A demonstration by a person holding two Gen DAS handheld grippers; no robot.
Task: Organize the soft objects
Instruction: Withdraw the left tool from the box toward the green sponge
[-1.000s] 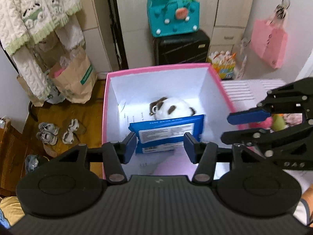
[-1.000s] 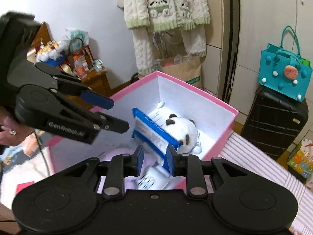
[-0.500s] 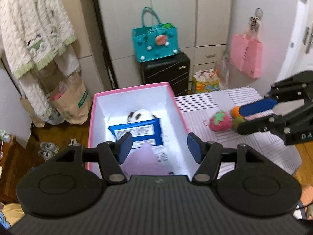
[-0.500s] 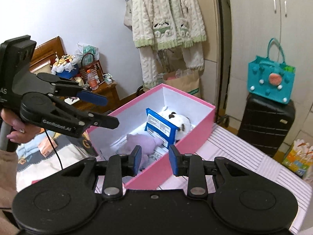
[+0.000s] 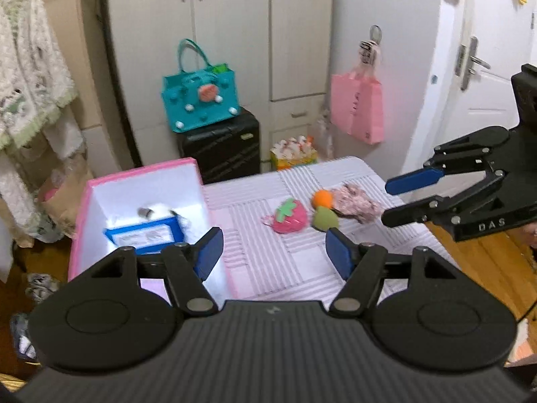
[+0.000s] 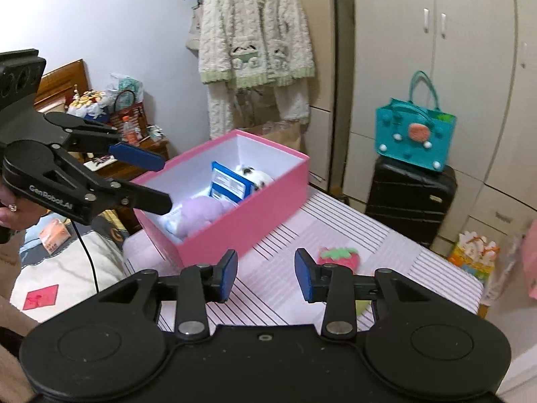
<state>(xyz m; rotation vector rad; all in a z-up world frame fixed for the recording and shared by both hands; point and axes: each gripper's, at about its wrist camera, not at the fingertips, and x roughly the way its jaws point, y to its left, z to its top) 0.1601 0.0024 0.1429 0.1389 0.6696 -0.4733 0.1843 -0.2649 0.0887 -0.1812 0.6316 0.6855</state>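
Striped cloth bears a pink box holding a purple plush, blue pack and spotted toy. Beside it lie a strawberry plush, green ball and orange ball. Left gripper and right gripper, jaws opening, grasp nothing.

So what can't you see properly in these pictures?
- Panda toy, left view: blurred, half hidden behind the blue pack.
- Green toy, right view: mostly hidden by the right gripper fingers.
- Purple toy, right view: shape unclear, sunk in the pink box.
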